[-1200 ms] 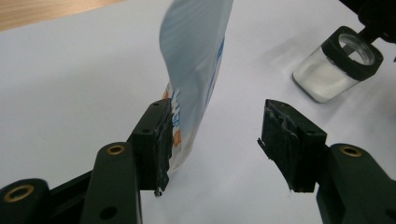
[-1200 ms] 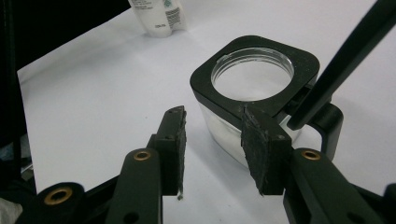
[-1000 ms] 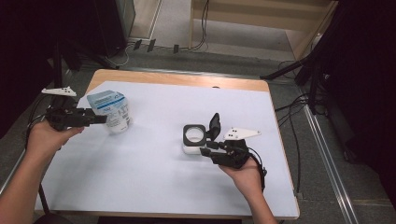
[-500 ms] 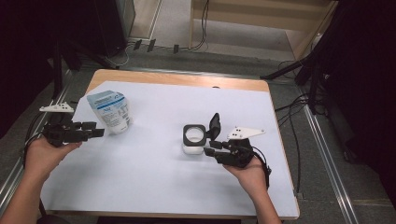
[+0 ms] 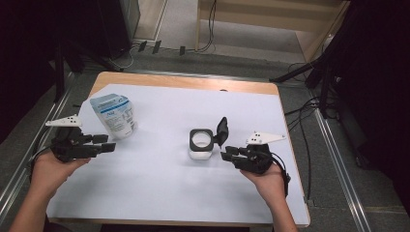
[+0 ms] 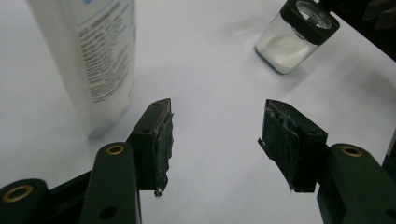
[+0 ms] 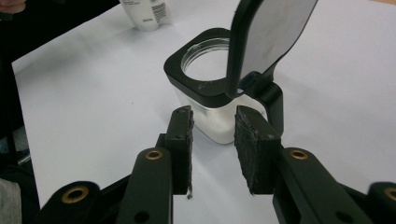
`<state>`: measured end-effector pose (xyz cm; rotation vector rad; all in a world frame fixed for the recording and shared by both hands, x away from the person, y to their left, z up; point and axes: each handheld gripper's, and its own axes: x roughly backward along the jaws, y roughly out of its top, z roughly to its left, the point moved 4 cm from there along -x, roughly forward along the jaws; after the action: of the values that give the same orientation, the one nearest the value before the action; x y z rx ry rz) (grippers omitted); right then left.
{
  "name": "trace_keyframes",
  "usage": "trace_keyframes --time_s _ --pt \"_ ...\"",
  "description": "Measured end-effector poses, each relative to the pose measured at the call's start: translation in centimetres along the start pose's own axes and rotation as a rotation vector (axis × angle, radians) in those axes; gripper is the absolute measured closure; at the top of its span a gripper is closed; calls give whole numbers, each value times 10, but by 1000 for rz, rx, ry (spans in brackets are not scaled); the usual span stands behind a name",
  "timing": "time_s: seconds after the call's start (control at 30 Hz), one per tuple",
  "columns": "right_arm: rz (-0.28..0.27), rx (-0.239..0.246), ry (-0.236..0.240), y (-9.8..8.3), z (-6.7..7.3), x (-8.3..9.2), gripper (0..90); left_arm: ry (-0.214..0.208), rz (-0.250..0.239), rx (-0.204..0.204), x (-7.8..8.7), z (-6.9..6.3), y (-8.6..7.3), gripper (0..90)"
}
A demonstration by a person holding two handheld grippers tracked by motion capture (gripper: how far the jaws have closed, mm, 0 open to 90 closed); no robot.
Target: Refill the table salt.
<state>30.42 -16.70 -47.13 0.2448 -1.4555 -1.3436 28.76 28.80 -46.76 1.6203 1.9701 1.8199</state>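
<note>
Wide open stretch of white desk [image 5: 159, 193] along the near edge, between both hands. Open lane too across the middle, from the standing pouch [image 5: 113, 116] at far left over to the jar [image 5: 201, 144] near centre, well apart from each other. Just right of the jar, blocked from above by its raised black lid [image 5: 222, 131] (hinged on that side, tilted upright). Bare desk between the left gripper [image 6: 215, 140] jaws, pouch just to their left. Narrow gap between the right gripper [image 7: 213, 140] jaws, having just been closing, nothing between them, jar wall straight ahead.
</note>
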Motion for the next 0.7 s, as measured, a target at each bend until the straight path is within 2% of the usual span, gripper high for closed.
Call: trace_keyframes --time_s 0.3,0.5,0.7 --pt "12 -19 -30 0 -11 3 819 -28 42 -46 -17 -16 2 440" --pt "-2 -57 -48 5 -21 5 900 -59 45 -51 -26 -23 3 438" --pt "-20 -93 -58 9 -27 6 900 -75 64 -72 -33 -28 3 437"
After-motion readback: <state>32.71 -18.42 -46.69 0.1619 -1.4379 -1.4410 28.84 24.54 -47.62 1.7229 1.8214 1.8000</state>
